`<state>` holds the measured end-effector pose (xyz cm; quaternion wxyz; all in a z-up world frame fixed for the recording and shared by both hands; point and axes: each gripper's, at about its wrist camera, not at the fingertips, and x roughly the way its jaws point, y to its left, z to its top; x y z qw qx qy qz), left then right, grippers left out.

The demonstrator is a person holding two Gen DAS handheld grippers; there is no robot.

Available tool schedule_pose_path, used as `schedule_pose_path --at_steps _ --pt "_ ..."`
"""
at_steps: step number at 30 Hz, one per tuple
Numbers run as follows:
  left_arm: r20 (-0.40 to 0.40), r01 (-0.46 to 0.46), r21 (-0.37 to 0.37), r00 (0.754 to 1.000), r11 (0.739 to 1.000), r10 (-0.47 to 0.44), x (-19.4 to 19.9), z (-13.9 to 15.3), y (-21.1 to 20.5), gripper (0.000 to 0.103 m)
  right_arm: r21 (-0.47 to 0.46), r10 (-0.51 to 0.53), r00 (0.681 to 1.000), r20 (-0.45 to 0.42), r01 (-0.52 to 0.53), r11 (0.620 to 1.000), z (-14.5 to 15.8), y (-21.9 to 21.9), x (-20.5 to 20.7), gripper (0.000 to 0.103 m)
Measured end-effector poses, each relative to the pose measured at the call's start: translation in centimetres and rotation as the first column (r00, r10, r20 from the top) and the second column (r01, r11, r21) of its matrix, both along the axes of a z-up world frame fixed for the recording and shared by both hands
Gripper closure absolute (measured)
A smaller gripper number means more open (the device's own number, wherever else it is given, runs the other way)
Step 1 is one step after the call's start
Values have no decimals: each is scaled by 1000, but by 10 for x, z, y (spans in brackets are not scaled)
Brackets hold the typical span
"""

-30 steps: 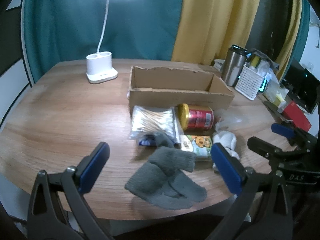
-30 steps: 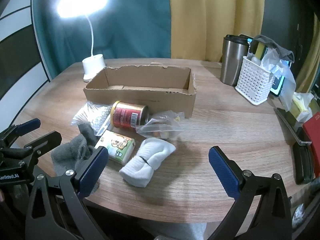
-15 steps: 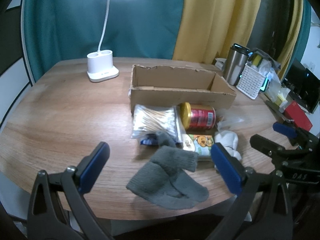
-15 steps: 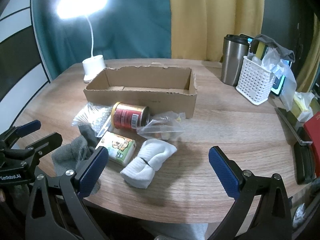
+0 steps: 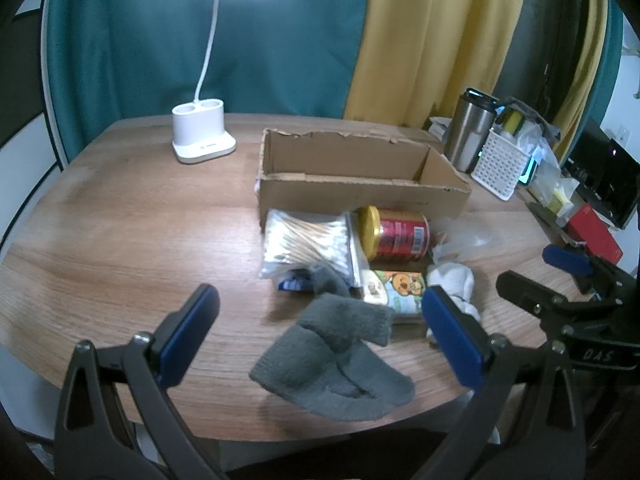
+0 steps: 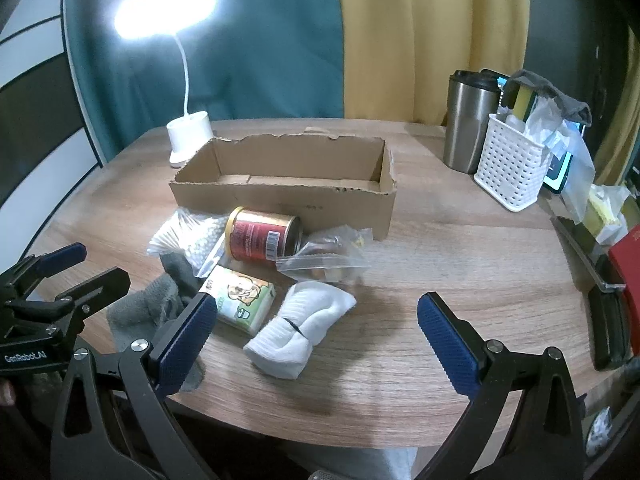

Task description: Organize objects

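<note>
Little has moved: both grippers, left gripper (image 5: pixel 320 334) and right gripper (image 6: pixel 318 336), hover spread wide and empty near the grey sock (image 5: pixel 332 354) and white sock (image 6: pixel 300 330).

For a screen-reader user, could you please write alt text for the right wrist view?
The open right gripper hovers above a white sock roll on a wooden table. Beyond lie a tissue pack, red can, plastic bag and empty cardboard box; the left gripper is at the left.
</note>
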<state>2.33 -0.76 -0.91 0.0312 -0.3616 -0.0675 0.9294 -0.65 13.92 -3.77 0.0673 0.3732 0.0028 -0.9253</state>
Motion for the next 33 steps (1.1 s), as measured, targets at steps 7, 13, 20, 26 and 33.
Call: schedule_pose_path --at_steps 7,13,20,26,33 --pt "1 -2 1 1000 1000 2 -1 -1 -1 1 1 3 1000 5 -3 1000 -1 0 -1 1" --pt "2 -1 2 1000 1000 1 -1 -1 -1 1 0 2 1000 10 -2 1000 -3 0 -1 1" --pt "12 -1 4 1000 1000 1 -5 -4 -3 1 -7 4 1000 21 -4 1000 -6 -1 -5 1" --pt "29 0 5 1000 1000 0 -9 -10 -3 1 -10 6 999 38 -5 1000 -11 -1 -11 1" --pt "57 6 4 998 1000 -6 -18 -19 -1 1 -14 4 998 62 -3 1000 -19 -1 -17 1"
